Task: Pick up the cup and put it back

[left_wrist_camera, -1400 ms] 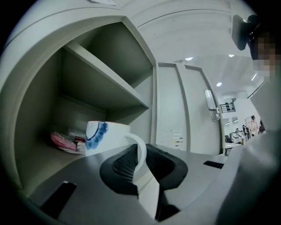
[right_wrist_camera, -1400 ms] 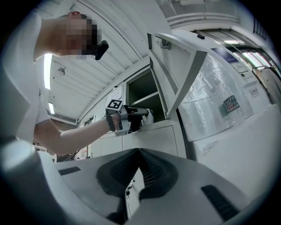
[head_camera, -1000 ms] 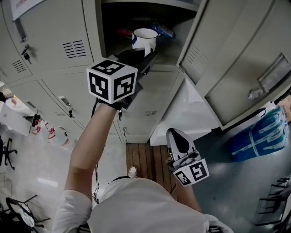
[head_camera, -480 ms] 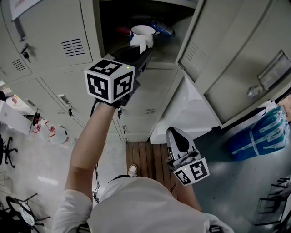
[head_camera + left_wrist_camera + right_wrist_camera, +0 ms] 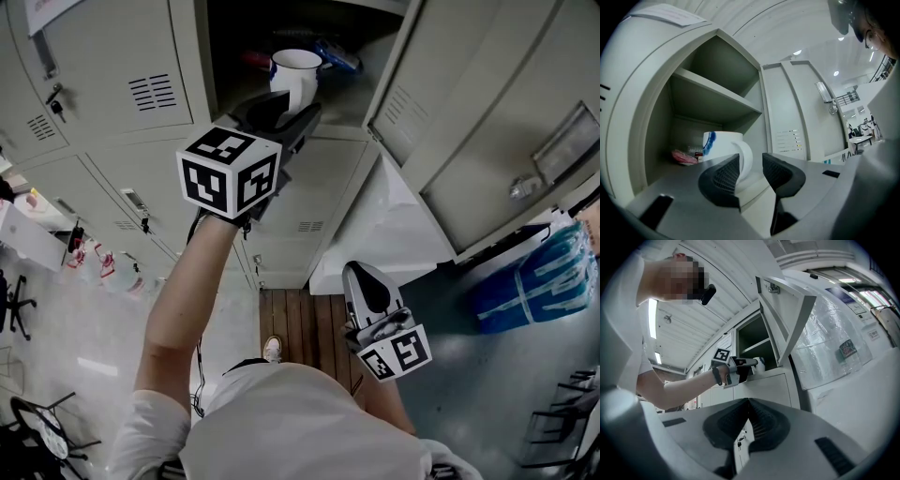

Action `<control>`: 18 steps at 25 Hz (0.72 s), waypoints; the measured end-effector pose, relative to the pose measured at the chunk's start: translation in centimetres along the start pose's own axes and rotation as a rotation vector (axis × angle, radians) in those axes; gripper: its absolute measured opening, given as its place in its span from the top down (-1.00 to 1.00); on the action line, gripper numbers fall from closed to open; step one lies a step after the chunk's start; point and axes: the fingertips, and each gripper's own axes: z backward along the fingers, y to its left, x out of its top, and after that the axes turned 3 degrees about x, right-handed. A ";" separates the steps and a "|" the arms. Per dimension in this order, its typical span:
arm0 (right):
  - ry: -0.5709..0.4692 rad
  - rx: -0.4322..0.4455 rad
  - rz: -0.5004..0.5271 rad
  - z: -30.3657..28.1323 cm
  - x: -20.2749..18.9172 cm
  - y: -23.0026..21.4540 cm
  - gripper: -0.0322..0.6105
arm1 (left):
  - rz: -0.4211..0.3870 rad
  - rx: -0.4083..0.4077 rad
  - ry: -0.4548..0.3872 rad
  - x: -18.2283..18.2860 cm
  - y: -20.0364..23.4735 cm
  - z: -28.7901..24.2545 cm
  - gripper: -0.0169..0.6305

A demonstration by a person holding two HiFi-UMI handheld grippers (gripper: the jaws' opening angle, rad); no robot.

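Observation:
A white cup [image 5: 296,75] with a blue mark stands upright on the floor of the open locker compartment [image 5: 349,120]. My left gripper [image 5: 289,105] reaches up to it at the compartment's front edge. In the left gripper view the cup [image 5: 723,146] sits just beyond the jaws, its handle in the gap. The left gripper [image 5: 751,161] is opening and its pads stand clear of the handle. My right gripper [image 5: 366,279] hangs low by my body, shut with nothing in it, as the right gripper view [image 5: 749,405] shows.
The locker door [image 5: 487,112] swings open to the right of the compartment. A red packet [image 5: 684,157] lies behind the cup, and a blue packet [image 5: 336,58] beside it. A white wrapped block [image 5: 394,234] and a blue bottle pack [image 5: 544,277] stand on the floor at right.
The left gripper's jaws have spread apart around the cup's handle. The cup stays on the locker floor. The right gripper has not moved.

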 end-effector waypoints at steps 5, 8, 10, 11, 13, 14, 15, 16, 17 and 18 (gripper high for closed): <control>-0.002 0.006 -0.008 0.3 0.0 -0.2 0.85 | -0.028 0.036 -0.011 -0.1 0.3 0.9 0.44; -0.004 0.013 -0.009 0.3 0.1 -0.3 0.85 | -0.051 0.050 -0.012 -0.1 0.2 1.3 0.43; -0.006 0.020 -0.009 0.2 0.2 -0.2 0.85 | -0.063 0.058 -0.014 0.0 0.2 1.7 0.43; -0.008 0.024 -0.008 0.2 0.2 -0.1 0.85 | -0.071 0.063 -0.014 0.0 0.1 1.9 0.43; -0.011 0.029 -0.007 0.2 0.3 0.0 0.85 | -0.091 0.075 -0.014 0.1 0.0 2.6 0.43; -0.012 0.029 -0.007 0.3 0.4 0.0 0.85 | -0.102 0.082 -0.014 0.1 0.0 3.0 0.43; -0.013 0.029 -0.007 0.3 0.4 0.0 0.85 | -0.112 0.089 -0.014 0.0 0.0 3.6 0.43; -0.014 0.027 -0.007 0.4 0.4 -0.1 0.85 | -0.122 0.098 -0.014 -0.1 0.1 4.2 0.43; -0.014 0.026 -0.009 0.5 0.5 -0.2 0.85 | -0.131 0.108 -0.014 -0.2 0.2 4.8 0.43; -0.015 0.025 -0.013 0.6 0.5 -0.3 0.85 | -0.140 0.119 -0.015 -0.3 0.3 5.3 0.43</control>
